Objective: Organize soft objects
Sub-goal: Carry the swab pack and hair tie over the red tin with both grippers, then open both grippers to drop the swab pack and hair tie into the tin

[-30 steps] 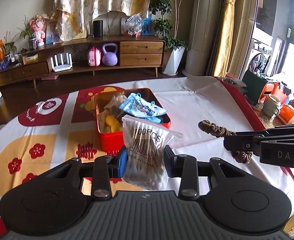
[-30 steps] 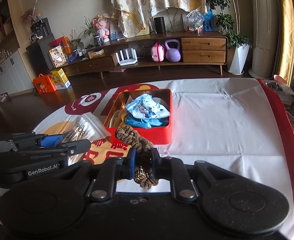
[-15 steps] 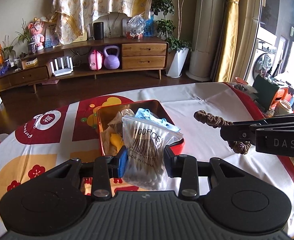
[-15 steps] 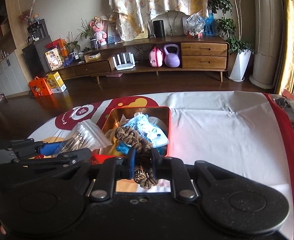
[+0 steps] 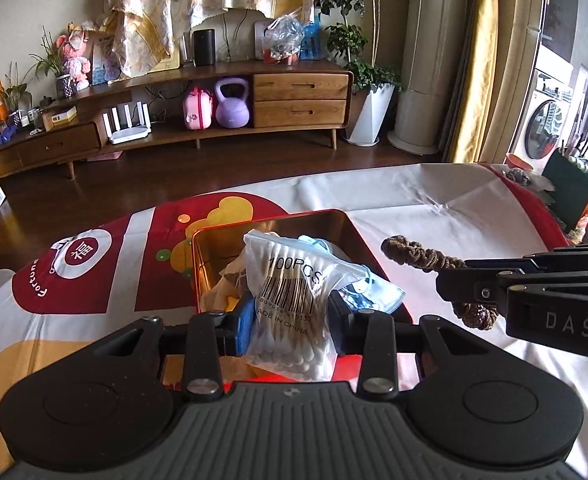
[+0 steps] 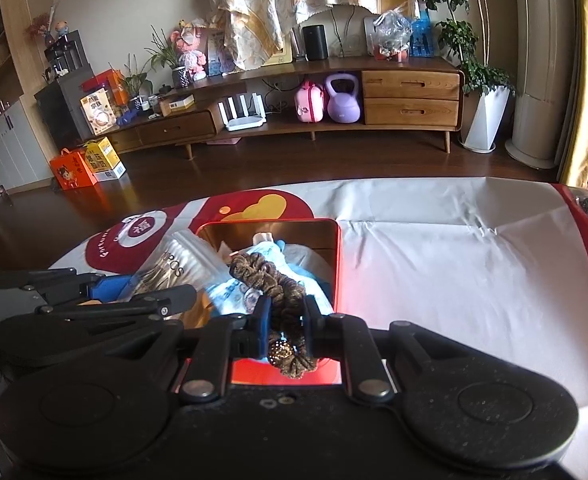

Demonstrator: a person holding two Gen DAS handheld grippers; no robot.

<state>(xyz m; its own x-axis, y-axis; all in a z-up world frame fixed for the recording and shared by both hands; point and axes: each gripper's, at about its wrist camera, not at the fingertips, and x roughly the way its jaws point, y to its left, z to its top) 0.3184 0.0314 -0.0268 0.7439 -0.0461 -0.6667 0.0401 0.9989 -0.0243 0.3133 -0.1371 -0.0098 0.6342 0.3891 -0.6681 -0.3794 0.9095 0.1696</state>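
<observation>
Left tongs [image 5: 289, 316] clamped on cotton-swab bag [image 5: 289, 300], right tongs [image 6: 285, 322] clamped on brown scrunchie [image 6: 277, 284], both poised over red tin [image 6: 336, 264] for release inside.

Swab bag [image 5: 289, 304], brown scrunchie [image 6: 277, 292] above tin [image 6: 336, 264]

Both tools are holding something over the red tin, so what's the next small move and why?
Probably lower the left tool a little and open it, dropping the cotton swab bag into the red tin. The bag already hangs over the tin's near edge, with room beside the blue cloth. The right tool, clamping the brown scrunchie, looks ready to follow.
</observation>
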